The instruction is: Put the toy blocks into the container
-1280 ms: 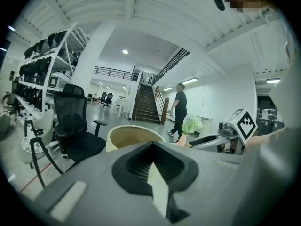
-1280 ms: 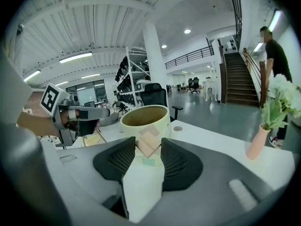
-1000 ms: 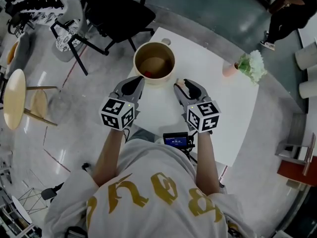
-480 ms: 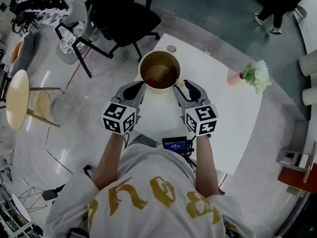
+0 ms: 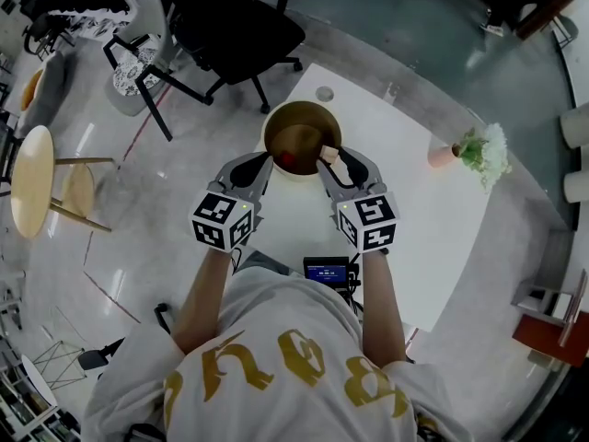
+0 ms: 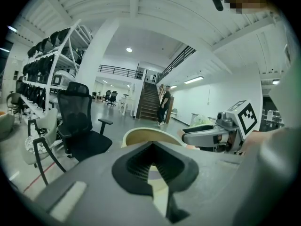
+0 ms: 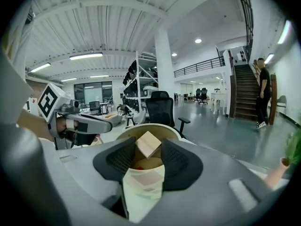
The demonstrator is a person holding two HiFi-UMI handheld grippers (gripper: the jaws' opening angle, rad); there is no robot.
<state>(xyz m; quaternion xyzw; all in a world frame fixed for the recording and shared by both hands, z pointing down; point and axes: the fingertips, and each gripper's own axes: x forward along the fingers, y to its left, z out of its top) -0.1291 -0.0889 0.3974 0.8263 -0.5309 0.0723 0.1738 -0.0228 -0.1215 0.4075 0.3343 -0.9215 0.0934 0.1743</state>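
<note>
A round tan container (image 5: pixel 304 121) stands at the far edge of the white table (image 5: pixel 419 224), with a red block (image 5: pixel 288 159) inside it. My right gripper (image 5: pixel 330 157) is shut on a pale wooden block (image 5: pixel 329 154), held tilted over the container's near right rim. In the right gripper view the wooden block (image 7: pixel 148 144) sits between the pads above the container (image 7: pixel 173 130), with the red block (image 7: pixel 137 167) below. My left gripper (image 5: pixel 259 167) hovers at the container's near left side, jaws together and holding nothing. The left gripper view shows the container (image 6: pixel 146 134) just ahead.
A black office chair (image 5: pixel 235 26) stands beyond the table. A potted plant (image 5: pixel 471 149) sits at the table's right edge and a small round disc (image 5: pixel 324 93) behind the container. A device with a lit screen (image 5: pixel 327 270) is near my body. A wooden stool (image 5: pixel 28 180) stands far left.
The right gripper has carried the wooden block forward from beside the container to over its rim. The left gripper has stayed close to the container's left side.
</note>
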